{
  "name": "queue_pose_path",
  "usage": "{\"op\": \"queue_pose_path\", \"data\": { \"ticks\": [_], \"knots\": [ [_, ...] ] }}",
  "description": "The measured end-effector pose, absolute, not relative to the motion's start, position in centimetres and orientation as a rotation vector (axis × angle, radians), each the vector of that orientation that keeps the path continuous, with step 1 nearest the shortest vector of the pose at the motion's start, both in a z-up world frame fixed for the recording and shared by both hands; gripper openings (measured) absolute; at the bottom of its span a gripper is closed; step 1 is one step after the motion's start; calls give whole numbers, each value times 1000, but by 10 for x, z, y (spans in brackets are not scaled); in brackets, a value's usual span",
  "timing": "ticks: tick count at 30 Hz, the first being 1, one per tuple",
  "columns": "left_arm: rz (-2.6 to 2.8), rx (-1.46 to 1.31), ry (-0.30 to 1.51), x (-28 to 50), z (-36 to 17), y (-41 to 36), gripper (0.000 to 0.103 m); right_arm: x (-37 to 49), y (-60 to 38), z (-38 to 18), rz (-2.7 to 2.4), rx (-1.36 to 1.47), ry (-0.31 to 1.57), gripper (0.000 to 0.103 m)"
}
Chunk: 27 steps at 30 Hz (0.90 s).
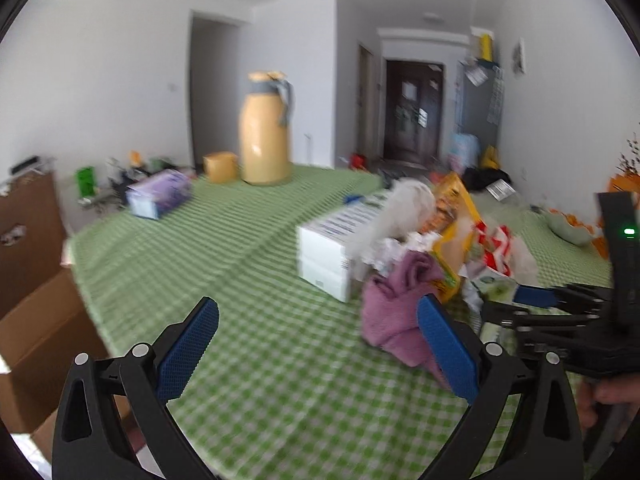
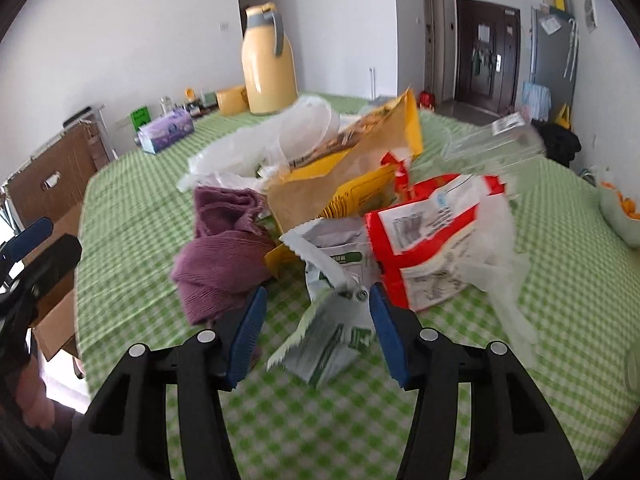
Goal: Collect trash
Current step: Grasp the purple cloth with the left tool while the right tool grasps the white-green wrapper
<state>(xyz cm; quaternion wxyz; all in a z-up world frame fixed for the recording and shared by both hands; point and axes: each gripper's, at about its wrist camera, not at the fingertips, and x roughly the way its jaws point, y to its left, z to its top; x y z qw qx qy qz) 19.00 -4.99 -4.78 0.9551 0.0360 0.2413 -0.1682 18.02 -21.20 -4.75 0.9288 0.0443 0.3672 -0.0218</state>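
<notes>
Green-check tablecloth [image 2: 140, 208]: right gripper [image 2: 316, 334] (jaws apart) straddles white-green wrapper [image 2: 332, 332].

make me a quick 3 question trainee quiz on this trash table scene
1. True or false: the purple cloth lies apart from the wrapper pile.
2. Which wrapper sits between the right hand-held gripper pads? A) red-and-white wrapper B) white-and-green wrapper C) yellow bag
3. What tall yellow item stands at the table's far end?

Key: 1. False, it touches the pile. 2. B. 3. The thermos jug.
</notes>
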Motion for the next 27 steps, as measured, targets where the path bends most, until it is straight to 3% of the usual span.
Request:
{"op": "queue_pose_path", "data": {
  "ticks": [3,5,8,9,10,15,21,27],
  "knots": [
    [-423,76,555,210,-57,-70,96,193,-215,-56,-68,88,795,52],
    [-476,92,598,223,-65,-87,96,193,-221,-59,-77,88,810,43],
    [-514,116,687,243,-79,-110,96,184,-233,-57,-72,130,816,38],
    [-530,121,729,252,-86,-120,91,179,-236,-55,-71,131,820,37],
    [-537,127,762,257,-90,-127,88,173,-238,-50,-61,136,814,25],
    [-539,136,850,276,-105,-147,51,154,-247,-29,-32,167,783,24],
    [-586,91,844,273,-87,-128,37,139,-238,16,54,170,701,24],
    [-628,-11,736,260,-37,-77,37,135,-226,56,57,129,595,24]
  ]
}}
